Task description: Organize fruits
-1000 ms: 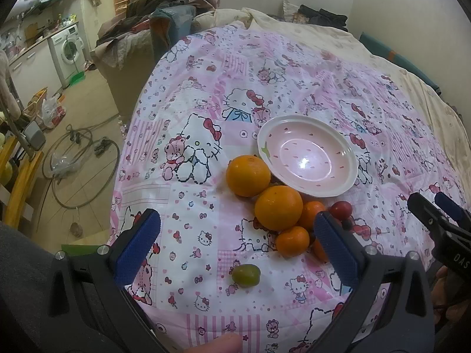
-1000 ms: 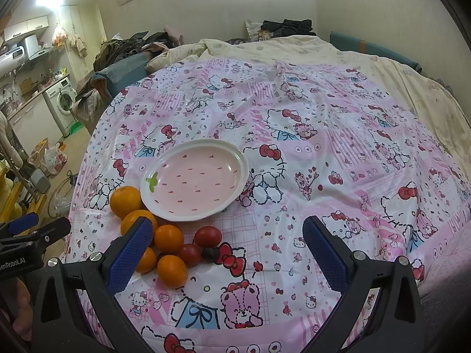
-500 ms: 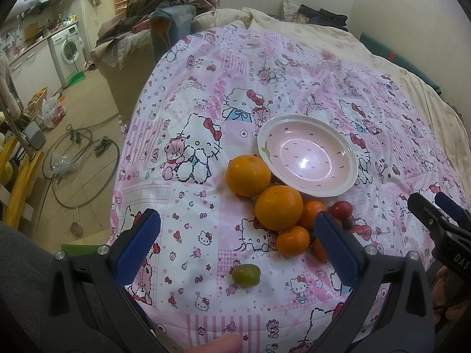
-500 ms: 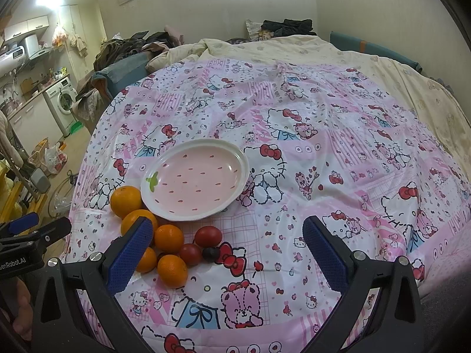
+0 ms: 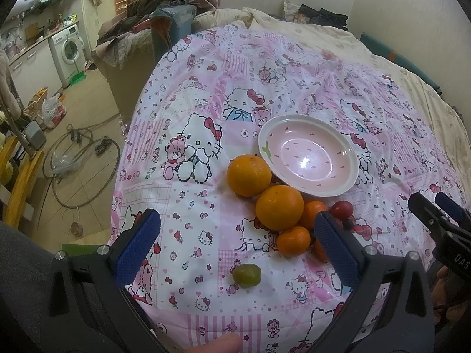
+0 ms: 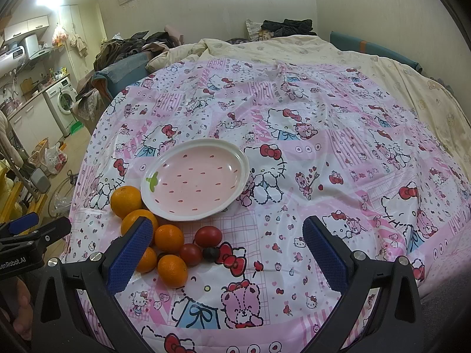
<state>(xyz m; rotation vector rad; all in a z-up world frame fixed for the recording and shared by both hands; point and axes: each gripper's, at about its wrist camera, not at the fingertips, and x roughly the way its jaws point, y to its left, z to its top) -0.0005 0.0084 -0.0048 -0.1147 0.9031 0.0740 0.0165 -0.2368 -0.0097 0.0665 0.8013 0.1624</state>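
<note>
An empty pink strawberry-pattern plate [image 5: 309,158] [image 6: 195,179] lies on the Hello Kitty bedspread. In front of it sits a cluster of fruit: two big oranges [image 5: 248,175] [image 5: 279,207], several small mandarins [image 6: 169,238], red tomatoes [image 6: 208,236] and a small dark fruit [image 6: 210,253]. A green fruit [image 5: 246,275] lies apart, nearest the bed's front edge. My left gripper [image 5: 235,244] is open and empty, above the green fruit and the cluster. My right gripper [image 6: 228,250] is open and empty, over the tomatoes and the cloth to their right.
The bedspread [image 6: 323,135] covers the near part of a bed; a cream quilt [image 6: 397,67] lies beyond. Left of the bed are the floor with hoses [image 5: 73,158], a washing machine [image 5: 69,50] and piled clothes [image 5: 153,8].
</note>
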